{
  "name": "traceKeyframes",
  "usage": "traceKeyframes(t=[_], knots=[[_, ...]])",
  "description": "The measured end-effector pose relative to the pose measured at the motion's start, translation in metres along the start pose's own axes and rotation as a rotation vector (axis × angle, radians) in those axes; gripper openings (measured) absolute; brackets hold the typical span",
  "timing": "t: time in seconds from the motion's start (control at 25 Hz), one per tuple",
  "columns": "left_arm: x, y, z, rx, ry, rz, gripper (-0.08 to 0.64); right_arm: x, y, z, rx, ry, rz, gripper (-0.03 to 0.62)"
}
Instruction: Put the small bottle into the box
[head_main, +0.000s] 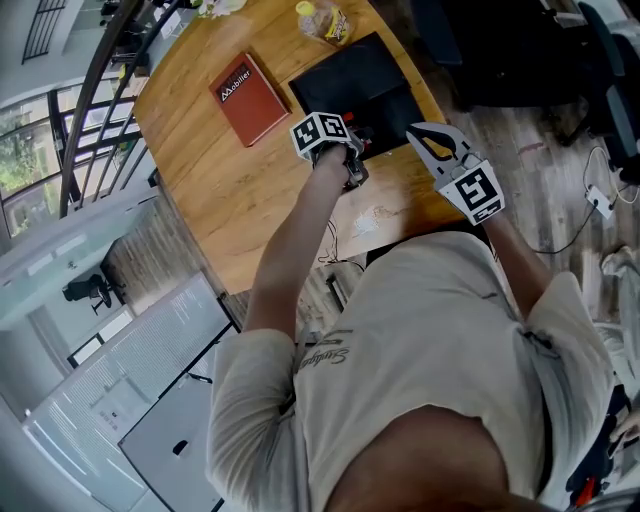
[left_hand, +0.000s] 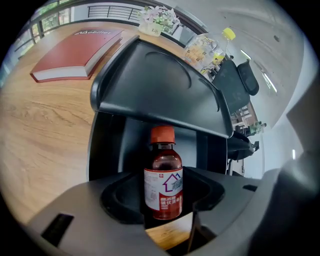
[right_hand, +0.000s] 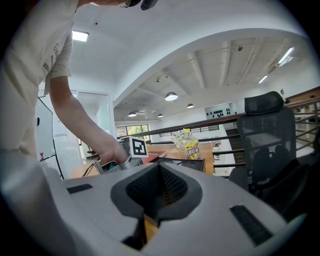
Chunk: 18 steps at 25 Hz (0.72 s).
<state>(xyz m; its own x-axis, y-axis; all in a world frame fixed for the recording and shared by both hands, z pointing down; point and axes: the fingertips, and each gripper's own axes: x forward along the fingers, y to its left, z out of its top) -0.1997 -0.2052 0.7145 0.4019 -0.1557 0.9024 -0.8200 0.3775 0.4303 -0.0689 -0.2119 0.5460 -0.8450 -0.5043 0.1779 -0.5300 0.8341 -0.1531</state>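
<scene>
Left gripper view shows the left gripper (left_hand: 164, 199) clamped on the bottle (left_hand: 163, 180), one jaw on each side of its label. The bottle is upright with its orange cap on top, which probably keeps it steady enough to set down standing.

The bottle sits right at the front of the black box (left_hand: 107, 150). The lid (left_hand: 155, 90) is swung up above it, so the way in is open. Bare table (left_hand: 45, 125) shows under the bottle's base, so I judge it is at the mouth of the box and not yet inside. The part of the box's dark interior that shows has nothing in it.

The right gripper (right_hand: 157, 200) has its jaws together on nothing. It hangs off to the side near the table edge, likely just kept clear.

A red book (left_hand: 75, 50) lies flat on the table beside the box, well apart from the bottle.
</scene>
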Motion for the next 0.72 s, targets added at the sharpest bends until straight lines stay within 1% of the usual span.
traceKeyframes(t=[0.12,0.28,0.44,0.6,0.72], knots=[[0.004,0.002,-0.001,-0.008,0.024,0.039,0.227,-0.002,-0.002,-0.001,0.005,0.001,-0.004,-0.006],[0.008,0.000,-0.003,0.016,0.043,0.065,0.229,-0.002,-0.005,-0.001,0.010,-0.011,-0.013,-0.006],[0.010,-0.003,-0.002,0.010,0.044,0.049,0.229,-0.003,-0.005,0.003,-0.001,-0.026,-0.020,-0.006],[0.011,-0.006,-0.005,0.021,0.061,0.042,0.229,-0.003,-0.003,0.004,-0.007,-0.024,-0.017,-0.006],[0.012,-0.006,-0.004,0.011,0.061,0.027,0.229,-0.001,-0.001,0.003,-0.012,-0.021,-0.012,-0.006]])
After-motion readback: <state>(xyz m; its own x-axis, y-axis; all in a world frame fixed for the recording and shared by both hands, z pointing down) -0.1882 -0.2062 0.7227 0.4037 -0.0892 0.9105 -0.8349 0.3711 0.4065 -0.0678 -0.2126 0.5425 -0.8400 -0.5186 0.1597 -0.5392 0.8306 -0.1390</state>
